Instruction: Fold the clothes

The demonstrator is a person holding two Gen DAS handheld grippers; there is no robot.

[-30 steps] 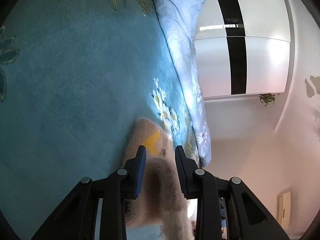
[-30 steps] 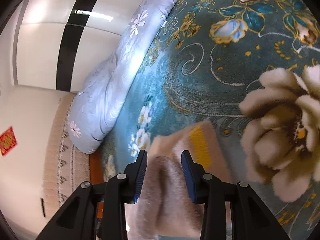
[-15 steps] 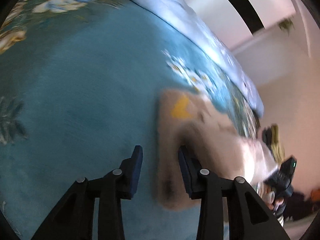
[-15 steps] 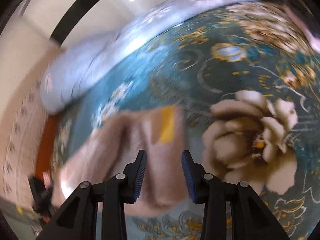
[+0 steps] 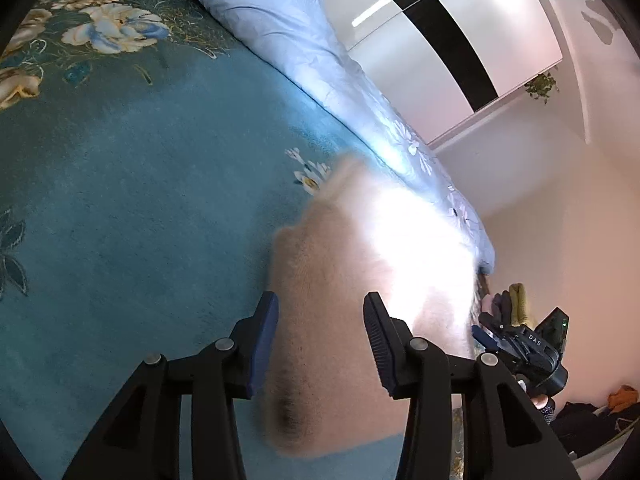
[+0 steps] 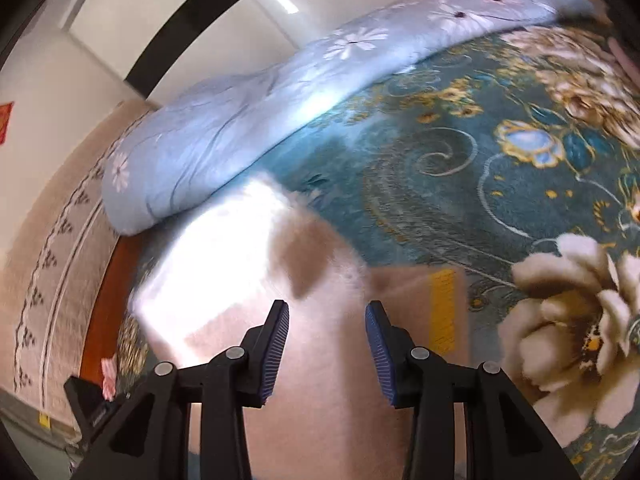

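Note:
A fluffy beige garment (image 5: 340, 280) lies spread on the teal flowered blanket (image 5: 140, 220), partly washed out by glare. My left gripper (image 5: 320, 300) hovers over its near end. Its jaws are opening; the fabric lies below and between them, and the pads do not press on it. In the right wrist view the same garment (image 6: 320, 380) shows a yellow patch (image 6: 442, 304). My right gripper (image 6: 326, 306) stands open above it, with the cloth flat underneath and passing beyond both fingers. The right gripper (image 5: 520, 344) also appears at the garment's far end in the left wrist view.
A rolled pale blue flowered quilt (image 5: 320, 60) (image 6: 240, 128) runs along the far side of the bed. A white wardrobe with a black stripe (image 5: 460, 40) stands behind it. The wooden bed edge (image 6: 104, 300) and a dark pile of things (image 5: 592, 412) lie off to the sides.
Both grippers held bunched fabric between their jaws a second ago. Now the garment lies flat on the blanket, the left jaws stand wider, and both views have rolled.

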